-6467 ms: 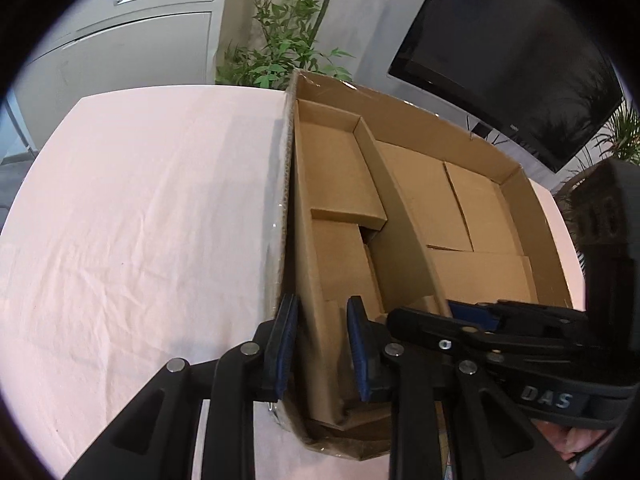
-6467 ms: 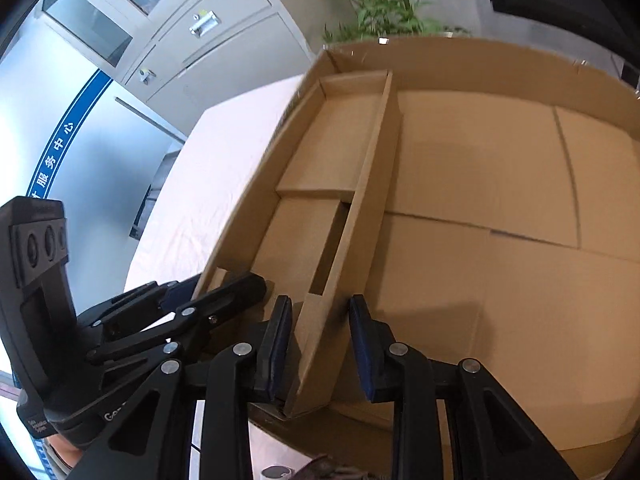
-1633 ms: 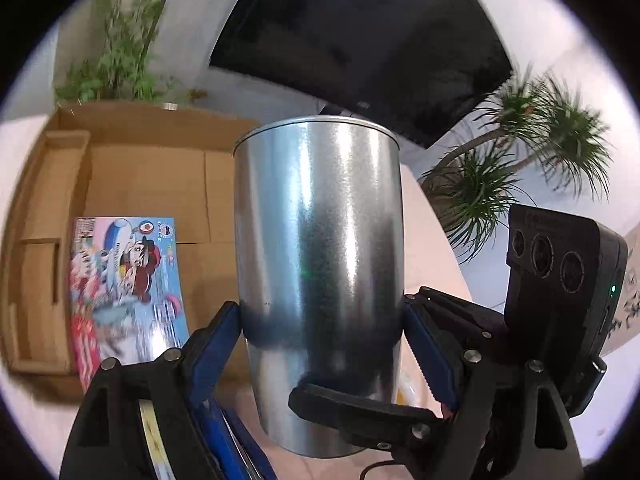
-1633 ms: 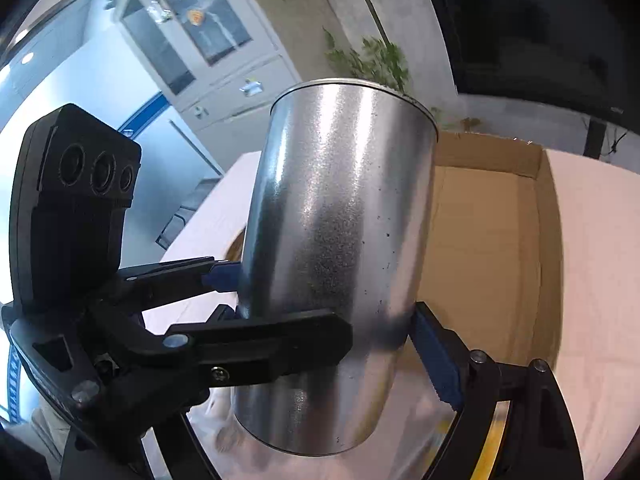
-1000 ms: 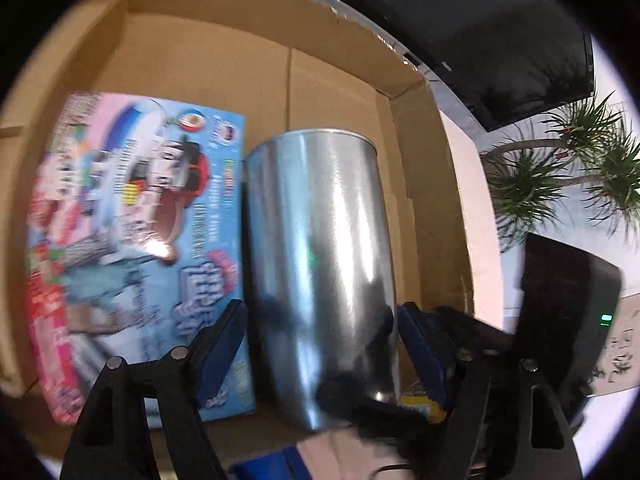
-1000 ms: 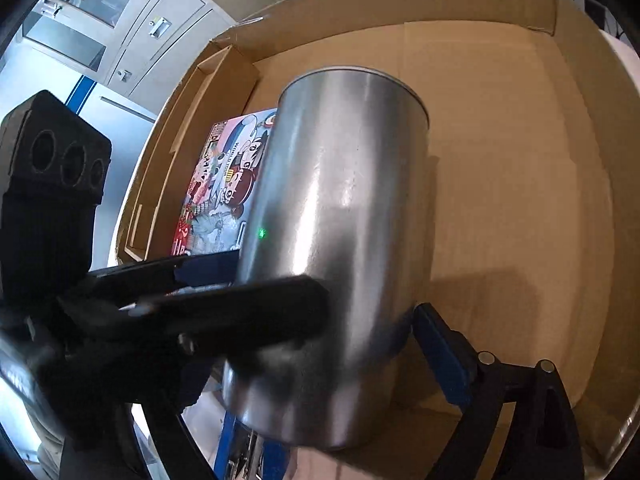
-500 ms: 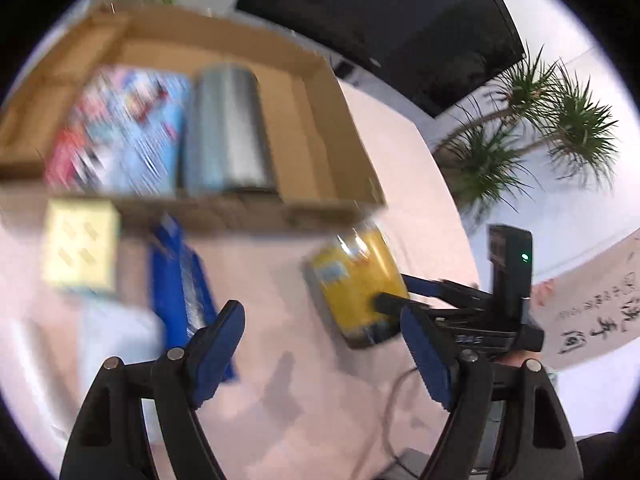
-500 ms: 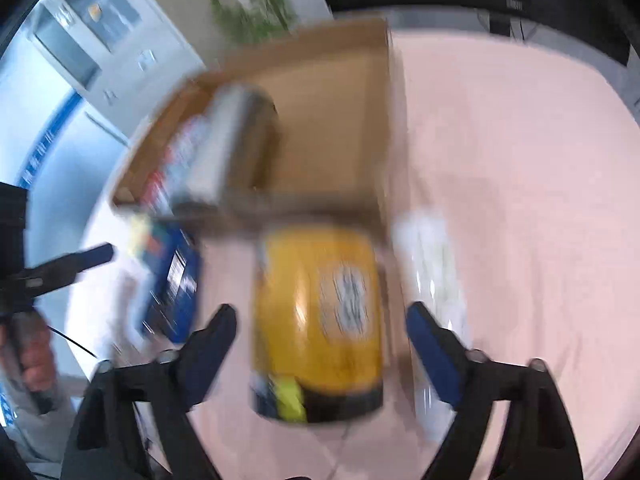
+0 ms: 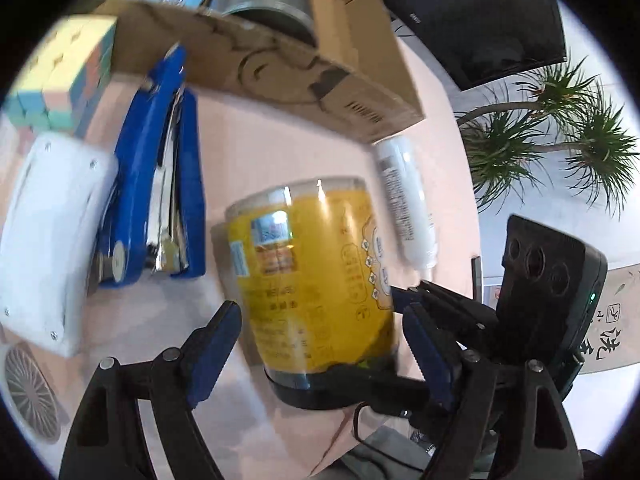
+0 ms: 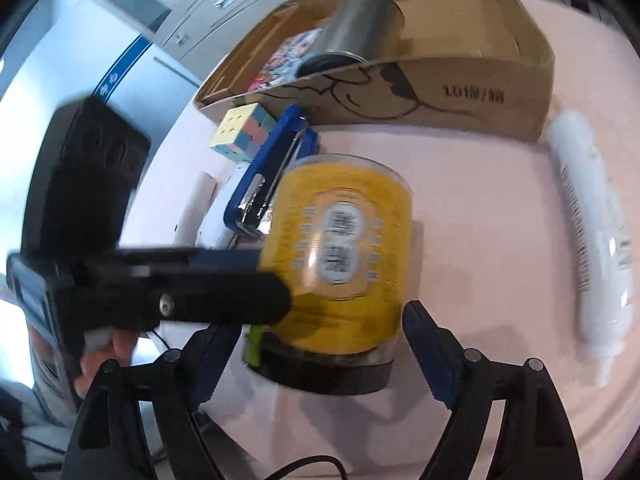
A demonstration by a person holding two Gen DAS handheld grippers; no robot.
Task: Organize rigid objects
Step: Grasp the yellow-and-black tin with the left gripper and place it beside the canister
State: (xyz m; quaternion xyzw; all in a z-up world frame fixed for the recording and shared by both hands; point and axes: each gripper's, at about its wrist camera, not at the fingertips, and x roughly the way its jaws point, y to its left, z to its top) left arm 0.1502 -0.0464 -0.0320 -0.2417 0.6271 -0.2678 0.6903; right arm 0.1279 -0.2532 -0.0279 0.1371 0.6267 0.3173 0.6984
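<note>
A yellow jar with a black lid [image 9: 316, 280] lies on the pink table, also in the right wrist view [image 10: 340, 264]. My left gripper [image 9: 320, 354] is open, its jaws on either side of the jar's lid end. My right gripper [image 10: 324, 360] is open around the same end from the other side. The cardboard box [image 9: 280, 64] behind holds a metal cup [image 10: 360, 36] lying on its side and a colourful book [image 10: 284, 60].
A blue stapler [image 9: 160, 160], a pastel puzzle cube [image 9: 60, 76], a white device [image 9: 44, 236] and a white tube [image 9: 406, 200] lie on the table around the jar. The tube also shows in the right wrist view [image 10: 592, 232].
Both grippers have left the metal cup in the box, drawn back and come down close around the yellow jar, which now fills the space between their jaws.
</note>
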